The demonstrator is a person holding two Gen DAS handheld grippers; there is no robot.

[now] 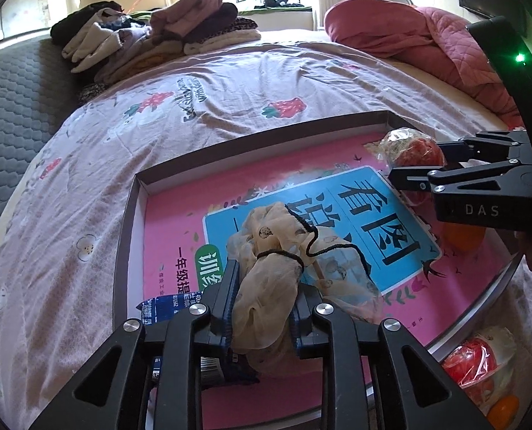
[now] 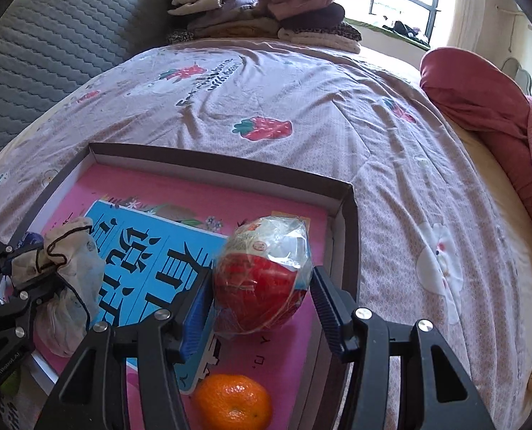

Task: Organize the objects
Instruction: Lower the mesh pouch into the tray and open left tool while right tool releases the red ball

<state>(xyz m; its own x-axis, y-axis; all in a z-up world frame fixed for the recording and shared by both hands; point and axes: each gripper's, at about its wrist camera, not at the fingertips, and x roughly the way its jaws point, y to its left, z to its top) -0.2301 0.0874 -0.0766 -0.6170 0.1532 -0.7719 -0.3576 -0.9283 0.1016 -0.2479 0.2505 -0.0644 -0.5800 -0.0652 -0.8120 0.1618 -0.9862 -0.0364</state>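
Left gripper (image 1: pixel 262 308) pinching cloth pouch (image 1: pixel 266 268), right gripper (image 2: pixel 262 308) spread around wrapped egg (image 2: pixel 266 272) near tray's right wall (image 2: pixel 351 222).

Left gripper (image 1: pixel 262 308), foreground: beige cloth pouch (image 1: pixel 269 279) with black drawstring (image 1: pixel 316 247) between blue pads, fabric bulging past both. Pouch over pink book (image 1: pixel 337 215) lying flat in shallow cardboard tray (image 1: pixel 129 215). Right gripper (image 1: pixel 409 168) at tray's far right corner, beside red plastic-wrapped item (image 1: pixel 412 150). Orange fruit (image 1: pixel 463 240) at tray's right edge. Folded clothes (image 1: pixel 151 39) well beyond tray; pink quilt (image 1: pixel 409 39) beyond tray, right.
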